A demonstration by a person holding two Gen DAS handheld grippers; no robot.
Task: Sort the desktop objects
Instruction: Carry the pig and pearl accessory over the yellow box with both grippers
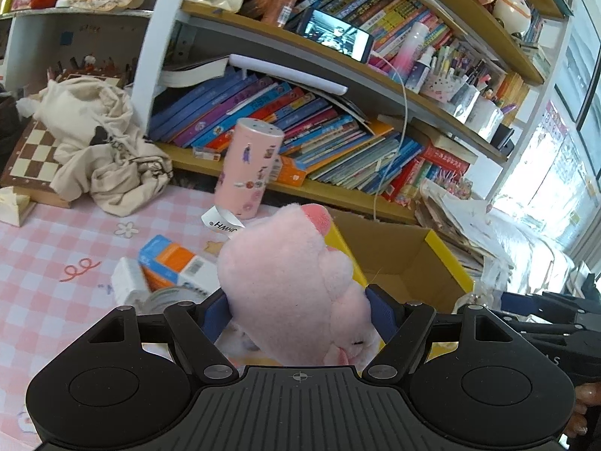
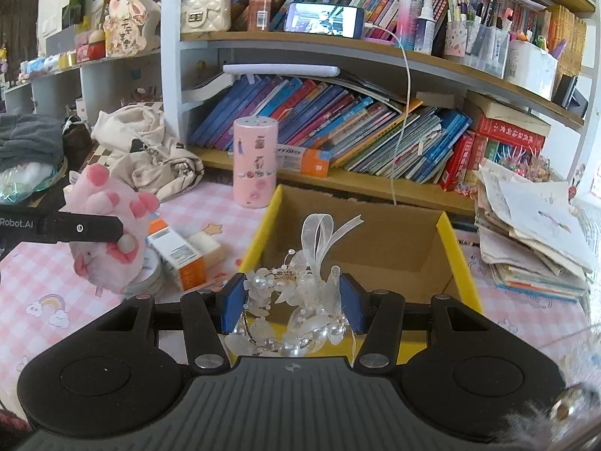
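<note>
My left gripper (image 1: 296, 315) is shut on a pink plush pig (image 1: 289, 285), held up in the air over the near left corner of the cardboard box (image 1: 398, 263). The right wrist view shows the same plush pig (image 2: 109, 225) at the left, with the left gripper's black finger (image 2: 86, 227) across it. My right gripper (image 2: 293, 302) is shut on a white pearl and ribbon hair ornament (image 2: 300, 285), just before the near wall of the yellow-edged cardboard box (image 2: 360, 240), whose inside looks bare.
On the pink checked desk cover (image 2: 45, 274) stand a pink cylinder (image 2: 254, 161), an orange and white carton (image 2: 180, 251), a tape roll (image 2: 150, 278). A cream cloth bag (image 2: 150, 154) lies at the back left. Bookshelves (image 2: 338, 127) rise behind, and a paper pile (image 2: 533, 225) lies right.
</note>
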